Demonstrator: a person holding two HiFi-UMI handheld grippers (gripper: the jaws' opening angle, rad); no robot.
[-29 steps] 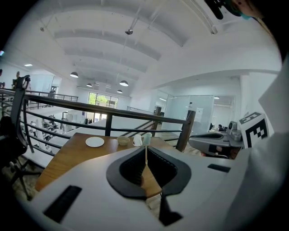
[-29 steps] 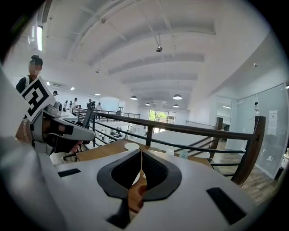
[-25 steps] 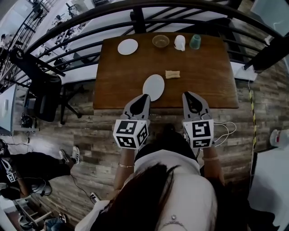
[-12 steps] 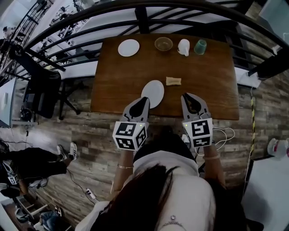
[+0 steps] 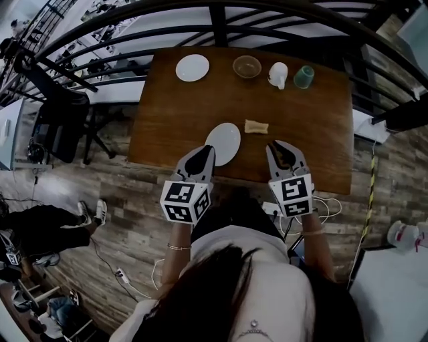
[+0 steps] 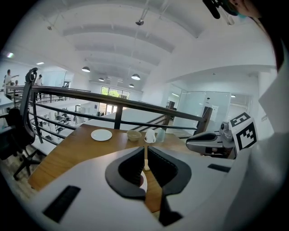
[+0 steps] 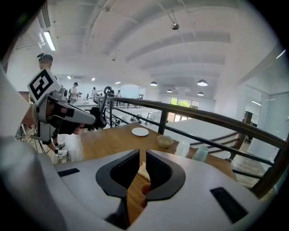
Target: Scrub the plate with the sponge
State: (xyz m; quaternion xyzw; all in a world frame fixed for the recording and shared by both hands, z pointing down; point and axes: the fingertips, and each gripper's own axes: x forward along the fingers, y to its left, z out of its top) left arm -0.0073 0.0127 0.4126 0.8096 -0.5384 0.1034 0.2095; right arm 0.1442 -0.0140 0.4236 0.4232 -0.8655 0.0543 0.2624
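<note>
A white plate (image 5: 224, 142) lies near the front edge of the brown wooden table (image 5: 167, 120). A tan sponge (image 5: 256, 126) rests just right of it. My left gripper (image 5: 208, 151) is shut and empty, its tips at the plate's near left rim. My right gripper (image 5: 275, 147) is also shut with nothing in it, and hovers over the table's front edge, a little short of the sponge. In the right gripper view the sponge (image 7: 142, 171) shows beyond the closed jaws. In the left gripper view a sliver of the plate (image 6: 142, 181) shows behind the jaws.
At the table's far side stand a second white plate (image 5: 192, 67), a bowl (image 5: 247, 66), a white mug (image 5: 277, 75) and a green cup (image 5: 303, 76). A black railing (image 5: 221, 13) runs behind them. An office chair (image 5: 57, 127) stands to the left. Cables lie on the floor at the right.
Both grippers have moved forward and down toward the table, closer to the plate and the sponge. Their jaws stayed shut.
</note>
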